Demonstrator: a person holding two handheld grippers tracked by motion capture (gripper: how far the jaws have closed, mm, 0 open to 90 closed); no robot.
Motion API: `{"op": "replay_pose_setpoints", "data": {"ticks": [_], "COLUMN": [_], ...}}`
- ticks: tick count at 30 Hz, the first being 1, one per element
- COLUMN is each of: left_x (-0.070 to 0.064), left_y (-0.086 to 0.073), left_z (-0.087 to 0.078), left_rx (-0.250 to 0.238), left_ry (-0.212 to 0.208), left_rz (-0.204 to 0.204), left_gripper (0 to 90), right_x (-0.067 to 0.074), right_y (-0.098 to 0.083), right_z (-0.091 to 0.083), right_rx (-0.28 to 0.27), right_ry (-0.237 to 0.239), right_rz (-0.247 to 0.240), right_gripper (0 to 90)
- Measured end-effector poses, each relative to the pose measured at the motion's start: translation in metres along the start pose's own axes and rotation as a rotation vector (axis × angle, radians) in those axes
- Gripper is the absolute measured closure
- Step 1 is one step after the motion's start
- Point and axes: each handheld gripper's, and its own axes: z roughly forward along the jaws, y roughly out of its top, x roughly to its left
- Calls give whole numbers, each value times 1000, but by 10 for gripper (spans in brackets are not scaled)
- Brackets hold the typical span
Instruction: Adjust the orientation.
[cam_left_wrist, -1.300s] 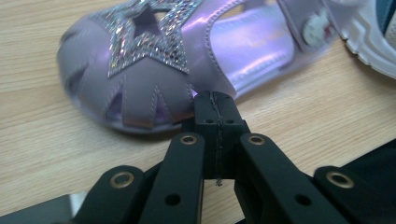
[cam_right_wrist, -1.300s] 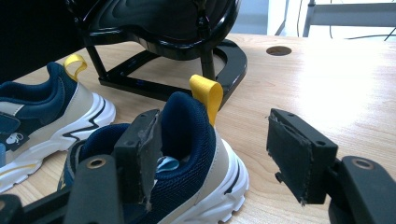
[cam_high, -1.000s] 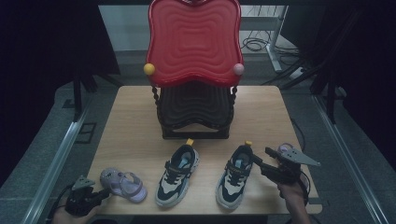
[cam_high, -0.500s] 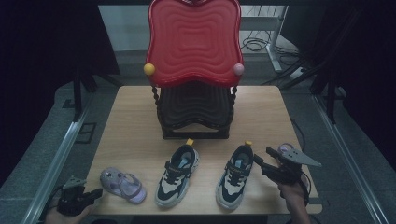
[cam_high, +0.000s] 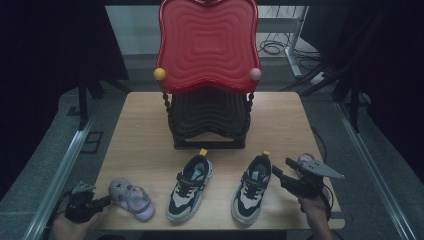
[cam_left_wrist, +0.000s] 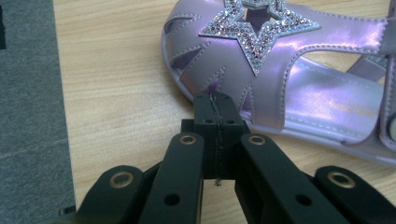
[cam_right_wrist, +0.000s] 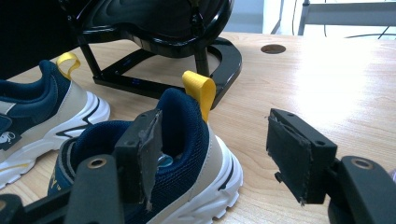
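Note:
A lilac sandal (cam_high: 131, 199) with a glittery star (cam_left_wrist: 254, 35) lies at the table's front left. My left gripper (cam_high: 105, 201) lies low at the sandal's left end. Its jaws are shut, and the tips (cam_left_wrist: 215, 109) rest against the sandal's toe side with nothing seen between them. Two navy, beige and white sneakers with yellow heel loops stand at the front, the left one (cam_high: 190, 186) beside the right one (cam_high: 252, 187). My right gripper (cam_high: 281, 167) is open around the right sneaker's heel (cam_right_wrist: 187, 135): one jaw stands over the shoe's opening, the other outside, and neither pad presses on it.
A black shoe rack (cam_high: 209, 117) with a tall red wavy top (cam_high: 207, 45) stands mid-table behind the shoes. The wooden table (cam_high: 140, 130) has bare room on both sides of the rack. Its left edge runs close beside the left gripper.
My left gripper drew slightly back from the sandal, then came back up to its toe end. The sandal, both sneakers and the right gripper have kept their places.

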Motion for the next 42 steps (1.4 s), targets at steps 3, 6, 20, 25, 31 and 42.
{"op": "replay_pose_setpoints", "data": {"ticks": [3,6,20,25,31,42], "left_x": [1,1,3,4,5,3], "left_y": [4,8,25,32,41,60], "left_z": [0,2,10,14,19,29], "left_rx": [4,12,31,33,38,44], "left_ry": [-3,-1,0,1,1,1], "left_rz": [5,15,43,52,73,114], "left_gripper": [898,898,898,899,899,899], "right_x": [1,1,1,1,1,1], "right_y": [0,0,-1,-1,-1,-2], "right_z": [1,1,1,2,2,2], "right_rx": [4,6,6,9,10,11], "right_ry": [1,3,0,0,-1,-7], "right_rz": [0,-2,-4,-3,-6,-5], "right_gripper": [365,365,365,365,365,366]}}
